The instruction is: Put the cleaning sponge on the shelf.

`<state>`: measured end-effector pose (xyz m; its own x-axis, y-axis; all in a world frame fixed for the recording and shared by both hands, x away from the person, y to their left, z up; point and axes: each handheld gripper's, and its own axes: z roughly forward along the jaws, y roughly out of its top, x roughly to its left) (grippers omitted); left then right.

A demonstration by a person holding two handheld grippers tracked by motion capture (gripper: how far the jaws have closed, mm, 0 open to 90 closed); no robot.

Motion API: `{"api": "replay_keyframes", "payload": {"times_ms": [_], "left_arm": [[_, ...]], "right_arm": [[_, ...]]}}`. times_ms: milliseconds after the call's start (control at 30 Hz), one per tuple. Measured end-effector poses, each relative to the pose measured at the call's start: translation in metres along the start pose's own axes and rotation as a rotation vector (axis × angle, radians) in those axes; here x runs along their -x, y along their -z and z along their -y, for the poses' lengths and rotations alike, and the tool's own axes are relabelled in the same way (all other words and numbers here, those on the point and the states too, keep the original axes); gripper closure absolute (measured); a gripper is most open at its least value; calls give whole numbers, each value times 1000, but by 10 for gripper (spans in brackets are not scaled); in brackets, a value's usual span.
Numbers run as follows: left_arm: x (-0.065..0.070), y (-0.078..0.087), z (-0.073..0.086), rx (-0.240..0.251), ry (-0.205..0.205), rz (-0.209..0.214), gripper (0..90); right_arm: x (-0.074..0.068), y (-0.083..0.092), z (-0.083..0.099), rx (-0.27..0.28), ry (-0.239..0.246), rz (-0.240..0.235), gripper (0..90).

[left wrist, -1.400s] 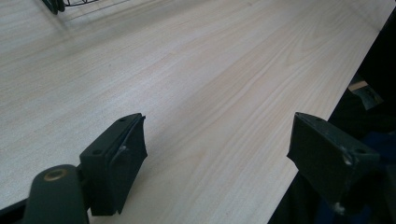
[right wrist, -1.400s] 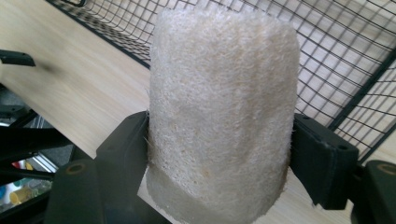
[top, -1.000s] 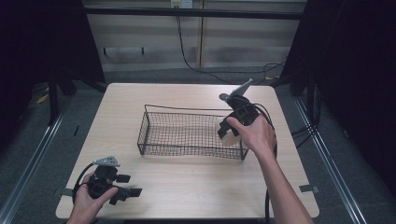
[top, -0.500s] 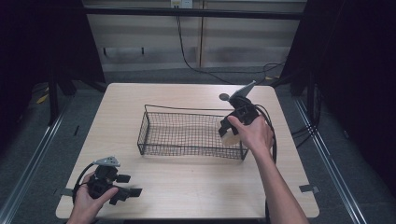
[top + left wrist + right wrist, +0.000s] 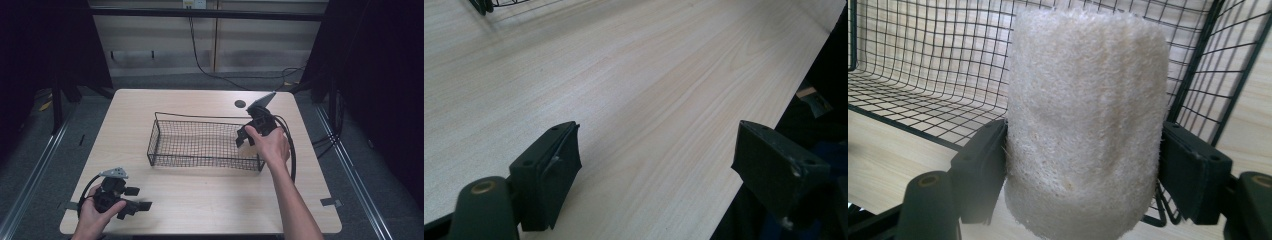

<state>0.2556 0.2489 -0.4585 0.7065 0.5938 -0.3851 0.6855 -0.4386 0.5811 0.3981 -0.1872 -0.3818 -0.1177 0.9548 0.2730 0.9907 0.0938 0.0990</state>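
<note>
Near the bench's (image 5: 210,200) front left corner the left tongs (image 5: 131,206) rest low with jaws wide apart, nothing between them, unmoved over the last second. Farther off, at the wire basket's (image 5: 200,162) right end, the right tongs (image 5: 243,138) have barely shifted. The right gripper view reveals what the high view hides: the right tongs clamp a pale loofah (image 5: 1088,120) over the basket's end, likely about to release it.
</note>
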Motion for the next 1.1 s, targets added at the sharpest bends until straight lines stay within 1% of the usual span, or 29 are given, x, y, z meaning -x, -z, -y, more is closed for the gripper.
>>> {"api": "replay_keyframes", "payload": {"times_ms": [67,100,167,200,300,367,433,500,567,600,700,767,833,867,967,1033,1067,1100], "left_arm": [[0,0,0,-1,0,2,186],[0,0,0,-3,-1,3,187],[0,0,0,-1,-1,2,186],[0,0,0,-1,0,3,186],[0,0,0,-4,-1,4,186],[0,0,0,-4,-3,5,186],[0,0,0,-2,0,5,186],[0,0,0,-4,-1,6,186],[0,0,0,-4,0,8,187],[0,0,0,-3,-2,6,187],[0,0,0,-3,0,8,187],[0,0,0,-4,-1,7,186],[0,0,0,-2,-2,3,186],[0,0,0,-1,-3,4,187],[0,0,0,-1,-3,3,186],[0,0,0,-3,-5,6,187],[0,0,0,-3,-5,6,186],[0,1,0,-4,-6,7,186]], "right_arm": [[0,-3,0,-4,-4,-1,253],[1,-6,0,2,-14,-3,253],[3,-9,-1,-3,-13,-1,254],[4,-10,-1,-5,-21,1,253],[4,-16,0,-5,-31,13,253],[3,-19,0,-8,-23,30,252],[3,-23,2,-2,-20,33,252],[4,-26,2,-11,-45,29,252],[5,-27,2,-8,-38,51,252],[5,-28,2,1,-34,53,252],[4,-29,1,-7,-42,57,251],[1,-31,1,-9,-39,69,251],[0,-35,0,-14,-27,72,251],[0,-36,-1,-13,-38,73,251],[-1,-38,-3,-23,-43,77,251],[0,-40,-3,-21,-31,72,251],[1,-41,-3,-28,-43,76,251],[3,-42,-3,-24,-44,75,251]]}}
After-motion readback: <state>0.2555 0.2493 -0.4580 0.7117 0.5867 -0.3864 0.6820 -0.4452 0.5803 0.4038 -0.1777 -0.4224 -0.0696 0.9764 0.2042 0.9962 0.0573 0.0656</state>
